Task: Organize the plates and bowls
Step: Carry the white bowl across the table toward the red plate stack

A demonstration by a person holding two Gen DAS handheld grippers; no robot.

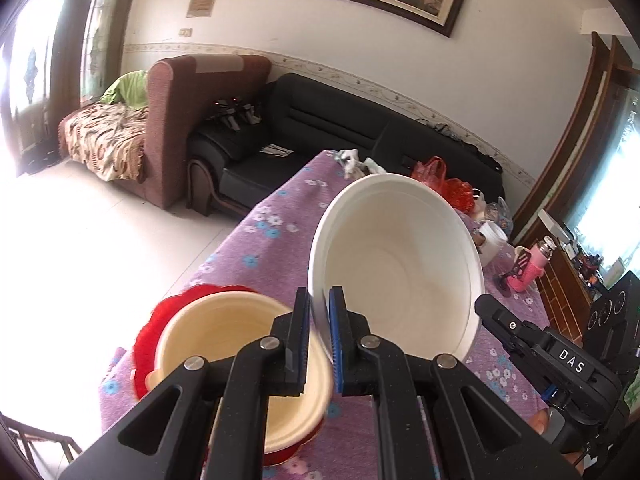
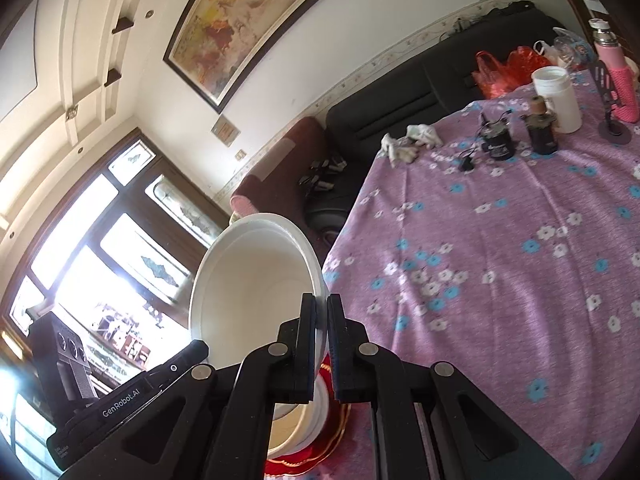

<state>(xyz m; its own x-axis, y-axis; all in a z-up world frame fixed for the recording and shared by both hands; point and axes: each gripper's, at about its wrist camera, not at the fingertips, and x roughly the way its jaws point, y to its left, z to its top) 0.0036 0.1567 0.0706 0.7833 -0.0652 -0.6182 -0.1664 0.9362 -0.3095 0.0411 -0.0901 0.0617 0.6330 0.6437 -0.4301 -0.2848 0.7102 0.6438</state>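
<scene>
A large white bowl (image 1: 400,264) is held tilted in the air above the table by both grippers. My left gripper (image 1: 319,320) is shut on its near left rim. My right gripper (image 2: 321,328) is shut on the opposite rim of the same white bowl (image 2: 256,280). Below it a cream bowl (image 1: 224,344) sits on a red plate (image 1: 160,320) on the purple flowered tablecloth (image 1: 272,240). In the right wrist view the cream bowl (image 2: 296,428) and red plate (image 2: 316,456) show under the jaws.
At the table's far end stand a white jar (image 2: 558,98), a pink bottle (image 2: 618,76), dark small jars (image 2: 540,128), a crumpled cloth (image 2: 412,142) and red plastic bags (image 2: 508,68). A black sofa (image 1: 320,120) and brown armchair (image 1: 180,128) stand beyond the table.
</scene>
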